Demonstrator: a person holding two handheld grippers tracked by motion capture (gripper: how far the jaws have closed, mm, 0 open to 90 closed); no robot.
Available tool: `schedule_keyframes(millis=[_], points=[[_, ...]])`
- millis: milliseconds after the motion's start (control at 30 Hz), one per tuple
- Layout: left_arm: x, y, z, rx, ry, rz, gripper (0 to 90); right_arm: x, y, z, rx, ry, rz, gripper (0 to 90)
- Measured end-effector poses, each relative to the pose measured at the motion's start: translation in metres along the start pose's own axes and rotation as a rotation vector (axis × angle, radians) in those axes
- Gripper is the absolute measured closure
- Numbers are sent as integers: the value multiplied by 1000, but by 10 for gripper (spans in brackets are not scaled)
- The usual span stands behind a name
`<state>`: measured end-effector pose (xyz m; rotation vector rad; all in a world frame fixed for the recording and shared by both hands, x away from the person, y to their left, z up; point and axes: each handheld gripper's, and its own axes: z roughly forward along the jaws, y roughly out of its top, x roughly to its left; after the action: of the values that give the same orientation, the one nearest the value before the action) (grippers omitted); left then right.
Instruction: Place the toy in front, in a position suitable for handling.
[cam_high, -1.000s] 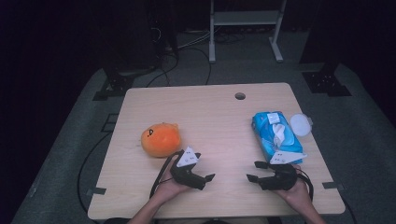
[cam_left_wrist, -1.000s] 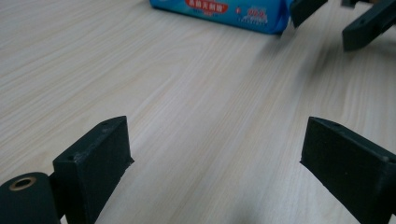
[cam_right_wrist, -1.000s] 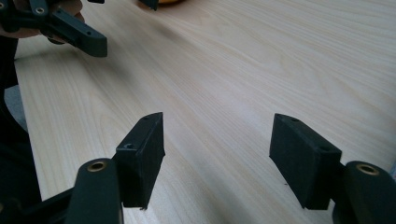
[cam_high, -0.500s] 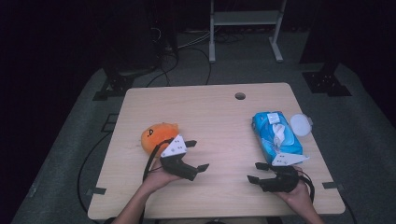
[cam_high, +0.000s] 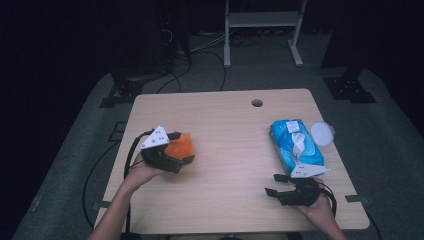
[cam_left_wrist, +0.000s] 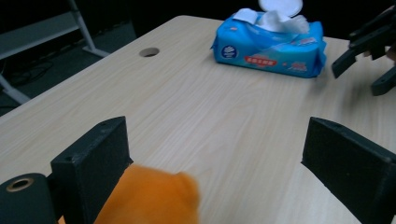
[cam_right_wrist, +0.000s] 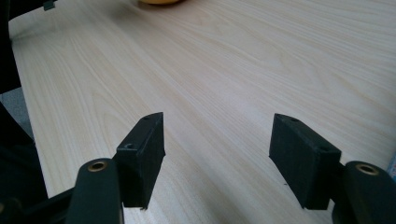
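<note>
An orange soft toy (cam_high: 181, 148) lies on the left half of the wooden table (cam_high: 225, 150). My left gripper (cam_high: 183, 148) is open and straddles it, one jaw on either side. In the left gripper view the orange toy (cam_left_wrist: 149, 198) sits low between the jaws of that gripper (cam_left_wrist: 219, 163), close to the left one. A blue pack of wet wipes (cam_high: 296, 147) lies at the right with its white lid (cam_high: 320, 134) flipped open. My right gripper (cam_high: 272, 184) rests open near the front edge, just in front of the pack, with nothing between its jaws (cam_right_wrist: 222, 156).
There is a round cable hole (cam_high: 257, 103) near the table's far edge. The wipes pack (cam_left_wrist: 268, 44) and the other gripper (cam_left_wrist: 373, 51) show far off in the left gripper view. Cables and a metal stand (cam_high: 262, 30) are on the floor behind the table.
My left gripper has moved left and away from the person, from the front middle of the table to the orange toy, and now straddles it. The right gripper has stayed put.
</note>
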<state>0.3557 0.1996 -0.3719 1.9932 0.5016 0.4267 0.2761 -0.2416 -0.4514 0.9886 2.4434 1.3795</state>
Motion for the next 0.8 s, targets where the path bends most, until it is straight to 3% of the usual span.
schedule_keyframes(millis=[67, 100, 133, 300, 600, 633, 800], points=[[4, -1, -1, 10, 6, 7, 71, 0, 0, 0, 0, 1, 1, 343], [13, -4, -2, 29, 10, 5, 71, 0, 0, 1, 6, 0, 0, 343], [13, -4, -2, 29, 10, 5, 71, 0, 0, 1, 6, 0, 0, 343], [43, -21, 1, 92, 29, -27, 71, 1, 0, 2, 11, 2, -6, 343], [63, -43, 9, 167, 61, -89, 70, 2, 0, 4, 22, 8, -11, 344], [66, -49, 11, 168, 50, -123, 38, 2, -1, 4, 23, 9, -11, 344], [65, -52, 12, 163, 47, -135, 34, 2, -1, 5, 32, 11, -14, 344]])
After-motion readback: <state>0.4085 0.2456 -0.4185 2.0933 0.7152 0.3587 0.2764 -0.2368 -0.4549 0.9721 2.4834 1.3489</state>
